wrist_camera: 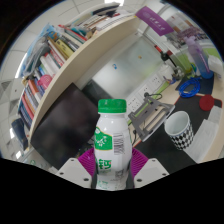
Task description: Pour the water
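Gripper view: our hand-held gripper (111,172) clamps the bottle (111,143); next we tilt it toward the cup (180,129) at two o'clock.

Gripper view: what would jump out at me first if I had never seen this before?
A white bottle with a green cap stands up front, held between the fingers of the hand-held gripper, and the view is tilted. Just beyond it to one side sits a white cup with a dark inside on the table. Behind them, a shelf of books runs at a slant.
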The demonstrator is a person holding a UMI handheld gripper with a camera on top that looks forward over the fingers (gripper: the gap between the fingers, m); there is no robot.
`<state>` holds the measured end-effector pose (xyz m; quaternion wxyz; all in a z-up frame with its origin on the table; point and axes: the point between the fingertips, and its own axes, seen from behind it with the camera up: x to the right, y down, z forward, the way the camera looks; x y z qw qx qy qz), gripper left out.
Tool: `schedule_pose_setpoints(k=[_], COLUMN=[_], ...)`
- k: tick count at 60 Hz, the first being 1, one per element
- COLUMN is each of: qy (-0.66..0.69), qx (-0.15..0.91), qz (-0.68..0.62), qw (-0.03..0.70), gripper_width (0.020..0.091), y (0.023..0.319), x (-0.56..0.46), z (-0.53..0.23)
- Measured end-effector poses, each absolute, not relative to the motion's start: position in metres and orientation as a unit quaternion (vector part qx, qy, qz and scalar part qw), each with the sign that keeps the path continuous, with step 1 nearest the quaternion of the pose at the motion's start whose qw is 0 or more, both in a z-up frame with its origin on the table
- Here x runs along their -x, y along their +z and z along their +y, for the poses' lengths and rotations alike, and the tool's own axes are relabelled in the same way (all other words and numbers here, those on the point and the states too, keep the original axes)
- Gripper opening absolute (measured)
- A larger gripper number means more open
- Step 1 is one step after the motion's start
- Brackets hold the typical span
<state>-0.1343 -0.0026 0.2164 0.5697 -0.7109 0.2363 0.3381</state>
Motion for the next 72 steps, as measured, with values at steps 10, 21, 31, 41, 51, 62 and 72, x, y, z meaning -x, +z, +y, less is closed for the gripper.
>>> schedule_pose_setpoints(k=[10,21,31,41,51,62,72], qy=[0.459,0.528,0.566,0.581,0.579,0.557,0.458], qx=[0.636,0.591,0.547,0.511,0.524,0.565,0.646], qz=[0.385,0.469,0.524,0.57,0.567,0.5,0.37], qw=[0.486,0.39,0.326,0.275,0.262,0.347,0.486], gripper_width=[0.0424,0.0423,0.0424,0.0426,0.0424,0.0426,0.0438], y=[0.217,0.206,0.202,0.188,0.186,0.237,0.295], x=[0.099,0.086,0.079,0.077,0.077,0.048,-0.005], z=[0.025,0.038,0.046,0.042,0.039,0.039,0.037])
